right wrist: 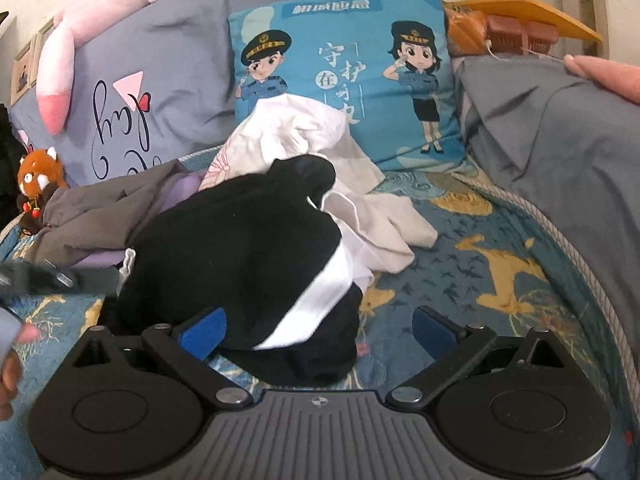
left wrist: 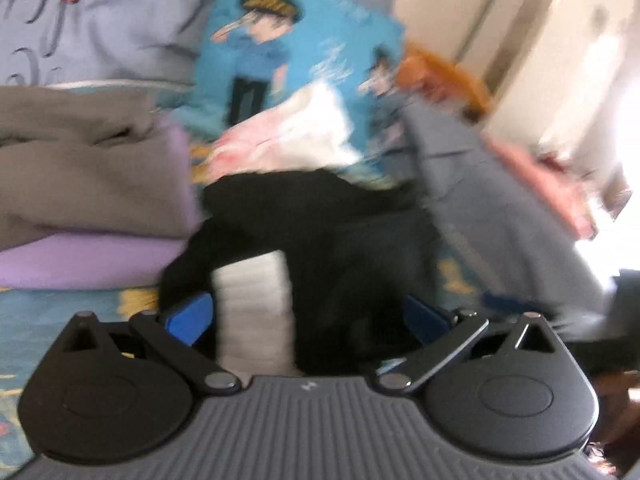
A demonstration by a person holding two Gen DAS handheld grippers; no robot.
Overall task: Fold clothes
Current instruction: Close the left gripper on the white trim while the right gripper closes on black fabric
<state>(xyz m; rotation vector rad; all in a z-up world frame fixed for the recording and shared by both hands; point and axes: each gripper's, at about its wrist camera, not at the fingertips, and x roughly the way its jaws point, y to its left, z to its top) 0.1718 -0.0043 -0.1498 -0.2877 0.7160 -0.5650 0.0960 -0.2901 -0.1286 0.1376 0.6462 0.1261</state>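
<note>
Through the blurred left wrist view, the left gripper (left wrist: 308,316) is being held with blue fingers spread wide, a crumpled black garment with a white stripe (left wrist: 320,232) lying between and beyond them on the bed. Across the right wrist view, the right gripper (right wrist: 318,326) is likewise being held spread, the garment (right wrist: 240,256) bunched against its left finger (right wrist: 204,330) on the blue patterned quilt (right wrist: 480,248).

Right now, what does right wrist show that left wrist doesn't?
Right wrist only: a red panda plush at the far left and a pink plush lying over the grey pillow.

Left wrist only: nothing distinct; it is blurred.

Both: the black garment with a white stripe, the white garment behind it, the blue cartoon cushion, and each view's own open tool: right, left.
</note>
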